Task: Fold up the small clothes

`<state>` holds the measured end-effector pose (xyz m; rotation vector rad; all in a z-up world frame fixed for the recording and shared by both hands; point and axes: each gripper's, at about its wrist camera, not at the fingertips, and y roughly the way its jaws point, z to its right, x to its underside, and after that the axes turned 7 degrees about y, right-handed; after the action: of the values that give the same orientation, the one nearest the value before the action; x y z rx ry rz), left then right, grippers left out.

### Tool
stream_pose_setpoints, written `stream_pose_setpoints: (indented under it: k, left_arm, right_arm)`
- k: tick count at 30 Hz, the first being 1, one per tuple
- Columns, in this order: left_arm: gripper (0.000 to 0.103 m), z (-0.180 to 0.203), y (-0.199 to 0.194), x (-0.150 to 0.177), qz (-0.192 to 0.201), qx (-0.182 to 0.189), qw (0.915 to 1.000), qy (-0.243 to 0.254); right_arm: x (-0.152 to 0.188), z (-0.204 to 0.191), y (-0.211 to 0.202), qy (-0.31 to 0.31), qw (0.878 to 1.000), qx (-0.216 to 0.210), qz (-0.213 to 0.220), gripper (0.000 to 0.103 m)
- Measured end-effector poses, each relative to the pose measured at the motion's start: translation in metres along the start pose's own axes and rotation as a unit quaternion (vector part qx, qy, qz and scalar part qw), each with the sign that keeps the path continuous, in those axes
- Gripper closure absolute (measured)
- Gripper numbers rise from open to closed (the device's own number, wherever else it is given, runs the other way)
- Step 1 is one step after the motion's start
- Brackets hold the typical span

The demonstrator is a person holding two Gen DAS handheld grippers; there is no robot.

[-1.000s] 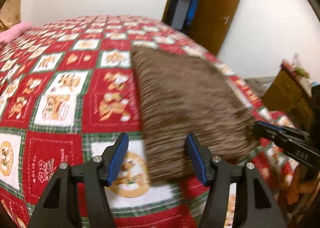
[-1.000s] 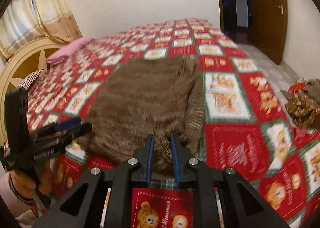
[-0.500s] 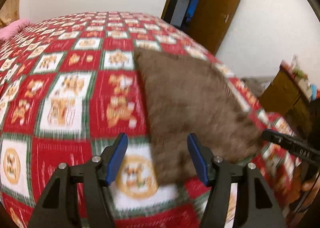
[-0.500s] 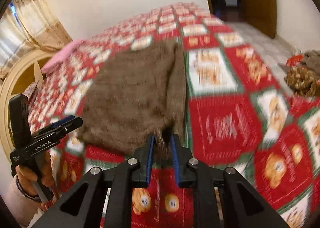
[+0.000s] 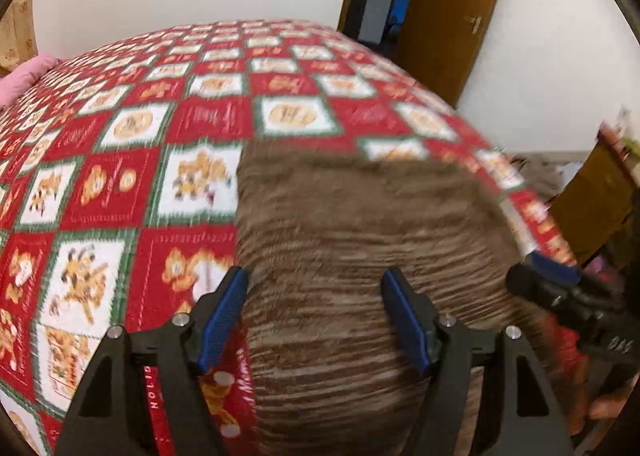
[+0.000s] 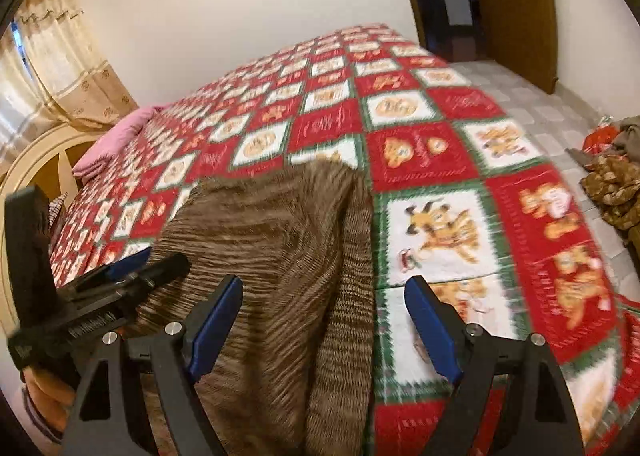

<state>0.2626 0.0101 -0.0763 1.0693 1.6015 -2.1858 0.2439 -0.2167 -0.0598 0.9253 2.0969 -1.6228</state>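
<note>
Brown sweater (image 5: 360, 248) lies flat on the bed, on the red, white and green checked quilt (image 5: 132, 176), at the near edge of the mattress. Knit is fuzzy with fine horizontal striping; both views are motion-blurred, so finer detail is not readable. From my right wrist view the sweater (image 6: 272, 240) shows one sleeve folded along its right side, running toward me as a ribbed band. My left gripper (image 5: 316, 320) hovers over the near part of the sweater, blue-padded fingers (image 5: 224, 316) spread wide, nothing between them but the knit below; I cannot tell whether the tips touch the fabric. My right gripper (image 6: 324, 332) is likewise spread wide, straddling the folded sleeve edge, left finger over the knit, right finger (image 6: 432, 332) over bare quilt. Each gripper shows in the other's view: the right gripper (image 5: 568, 296) at the sweater's right edge, the left gripper (image 6: 100, 296) at its left edge. Pink pillow (image 6: 116, 140) sits at the head of the bed near the curtain (image 6: 64, 68). Wooden door (image 5: 448, 16) stands open beyond the foot. A heap of clothes (image 6: 612, 184) lies on the floor to the right.
</note>
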Motion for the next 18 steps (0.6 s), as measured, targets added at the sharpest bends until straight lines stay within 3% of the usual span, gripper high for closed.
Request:
stream_pose_setpoints:
  k: [4, 6, 9, 15, 17, 18]
  left_arm:
    - [0.021, -0.017, 0.006, 0.006, 0.002, 0.046, 0.9982, -0.038]
    - [0.019, -0.011, 0.008, 0.004, 0.000, 0.038, 0.9990, -0.024]
    - [0.017, -0.005, 0.010, 0.003, -0.004, 0.030, 0.9995, -0.011]
    - [0.016, -0.003, 0.012, 0.001, -0.007, 0.029, 0.9996, -0.006]
    - [0.020, -0.001, 0.012, 0.000, -0.008, 0.026, 0.9996, -0.003]
    - [0.029, 0.001, 0.011, 0.000, -0.006, 0.029, 0.9996, 0.001]
  right_arm:
    - [0.014, 0.000, 0.012, -0.018, 1.000, -0.002, 0.008, 0.019]
    - [0.014, 0.003, 0.011, -0.011, 1.000, -0.013, 0.009, 0.021]
    - [0.014, 0.007, 0.010, -0.002, 1.000, -0.015, 0.014, 0.039]
    - [0.013, 0.001, 0.016, -0.018, 1.000, -0.015, 0.001, 0.040]
    - [0.013, -0.002, 0.017, -0.026, 1.000, -0.009, -0.001, 0.041]
    - [0.014, -0.004, 0.017, -0.031, 1.000, -0.004, -0.002, 0.044]
